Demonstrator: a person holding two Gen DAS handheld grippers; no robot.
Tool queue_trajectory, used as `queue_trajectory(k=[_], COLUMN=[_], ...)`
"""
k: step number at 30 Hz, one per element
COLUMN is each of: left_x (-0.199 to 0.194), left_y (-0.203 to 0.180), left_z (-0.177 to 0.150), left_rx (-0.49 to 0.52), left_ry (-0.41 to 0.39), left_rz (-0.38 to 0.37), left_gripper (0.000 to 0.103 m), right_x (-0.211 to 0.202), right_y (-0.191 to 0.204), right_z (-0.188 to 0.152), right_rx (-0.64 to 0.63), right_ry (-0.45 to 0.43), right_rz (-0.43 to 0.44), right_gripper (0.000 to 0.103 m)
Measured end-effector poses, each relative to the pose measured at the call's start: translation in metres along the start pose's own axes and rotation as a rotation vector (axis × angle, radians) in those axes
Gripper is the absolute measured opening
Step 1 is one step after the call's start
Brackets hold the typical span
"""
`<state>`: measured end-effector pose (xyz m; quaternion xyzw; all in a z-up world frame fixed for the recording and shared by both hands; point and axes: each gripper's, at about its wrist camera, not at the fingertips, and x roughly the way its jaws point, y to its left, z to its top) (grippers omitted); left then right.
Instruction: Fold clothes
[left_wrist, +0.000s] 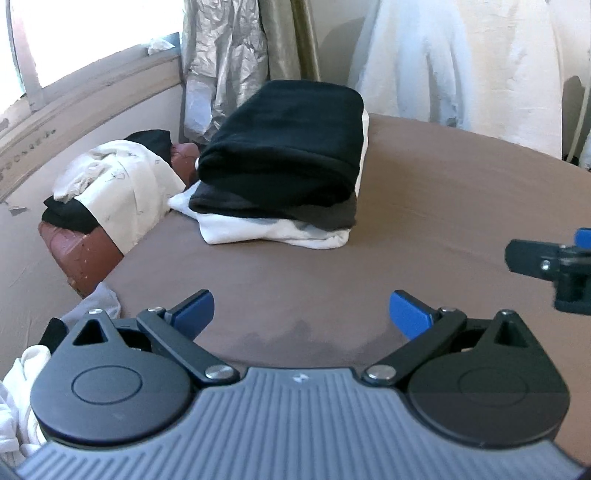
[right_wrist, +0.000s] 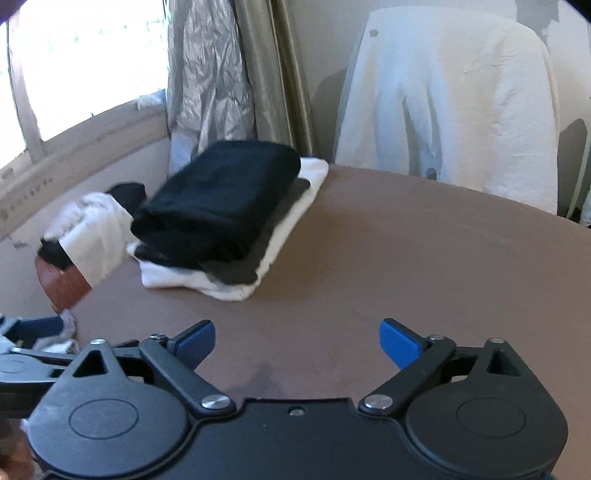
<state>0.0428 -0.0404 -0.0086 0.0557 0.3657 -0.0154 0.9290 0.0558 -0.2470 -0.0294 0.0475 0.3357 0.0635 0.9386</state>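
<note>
A stack of folded clothes stands on the brown table: a black garment on top, a grey one under it and a white one at the bottom. The same stack shows in the right wrist view. My left gripper hovers open over bare table in front of the stack, nothing between its blue pads. My right gripper is open too and empty, also short of the stack. Its finger shows at the right edge of the left wrist view.
Unfolded white and black clothes lie heaped on a reddish-brown seat left of the table. More white cloth hangs at the lower left. A chair draped in white fabric stands behind the table, curtains and a window beside it.
</note>
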Motion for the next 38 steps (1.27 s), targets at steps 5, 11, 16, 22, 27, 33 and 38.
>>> queue_trajectory(k=[5,11,16,22,27,33,38], left_x=[-0.007,-0.009,-0.005,-0.008,-0.013,-0.015,-0.021], left_y=[-0.005,-0.017,-0.018,-0.016,-0.012,-0.01,-0.014], left_z=[0.0,-0.002,-0.003,-0.006,-0.005,-0.006,-0.005], left_rx=[0.012,0.044,0.017,0.01,0.001,0.028,0.061], left_ry=[-0.019,-0.022,0.007,-0.014,-0.03,-0.035,-0.05], left_rz=[-0.024,-0.03,-0.073,-0.061,-0.069,-0.061,-0.034], left_gripper=[0.103,0.103,0.103,0.103,0.103,0.103,0.103], right_x=[-0.006,-0.004,0.0,0.0,-0.001,0.003,0.007], right_y=[-0.002,-0.004,-0.004,-0.003,-0.003,0.005,0.004], right_z=[0.001,-0.003,-0.005,-0.008,-0.006,-0.007,-0.006], right_rx=[0.009,0.028,0.025,0.038,0.065,0.044,0.046], right_ry=[-0.013,0.014,0.028,0.013,0.002,0.022,0.033], right_rz=[-0.021,-0.045,-0.067,-0.046,-0.03,-0.039,-0.025], right_gripper=[0.101,0.101,0.1,0.1,0.1,0.1,0.1])
